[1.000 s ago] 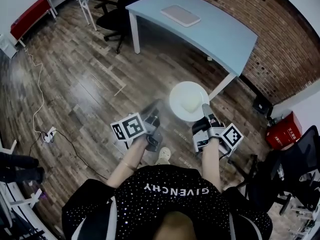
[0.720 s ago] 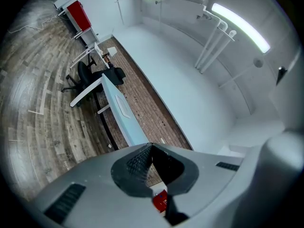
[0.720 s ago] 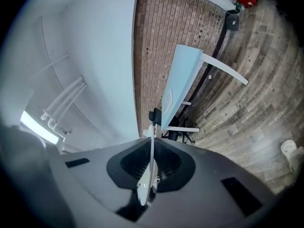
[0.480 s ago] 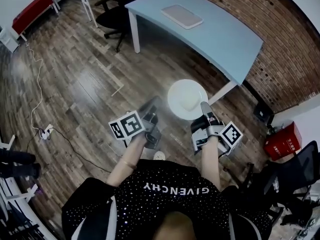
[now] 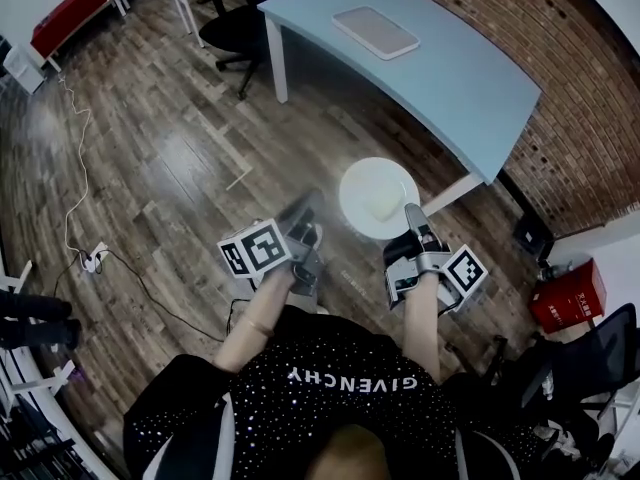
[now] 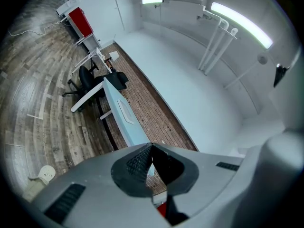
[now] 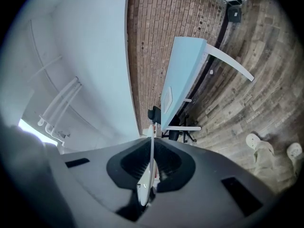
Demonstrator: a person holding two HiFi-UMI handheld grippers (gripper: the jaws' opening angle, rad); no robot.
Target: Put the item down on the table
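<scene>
So the white round plate (image 5: 372, 183) with a pale lump (image 5: 383, 206) on it is up in the air over the wooden plank floor (image 5: 170, 158), just short of the near end of the light-blue table (image 5: 450, 78), and not on it yet. The right gripper (image 5: 411, 220) has it by the near rim, and its fingers (image 7: 166, 164) are pinching that rim. I'd call this the carry step, with the actual put-down not started. Next move, as far as I can judge: bring the plate forward and up over the tabletop, keep it level so the lump doesn't slide, and land it on a bare patch beside the flat pale rectangular pad (image 5: 375, 31) before letting go. The left gripper (image 5: 305, 236) hangs beside it doing nothing. Its fingers (image 6: 137, 163) are pressed together with nothing between them. The head view is the only one showing the plate's face and what's on it. The right gripper view only gets the plate edge-on as a thin white sliver, but it does show the pinch clearly, plus the table from the side with its white legs and the red brick wall (image 7: 156, 27) behind. The left gripper view confirms that hand is empty.
</scene>
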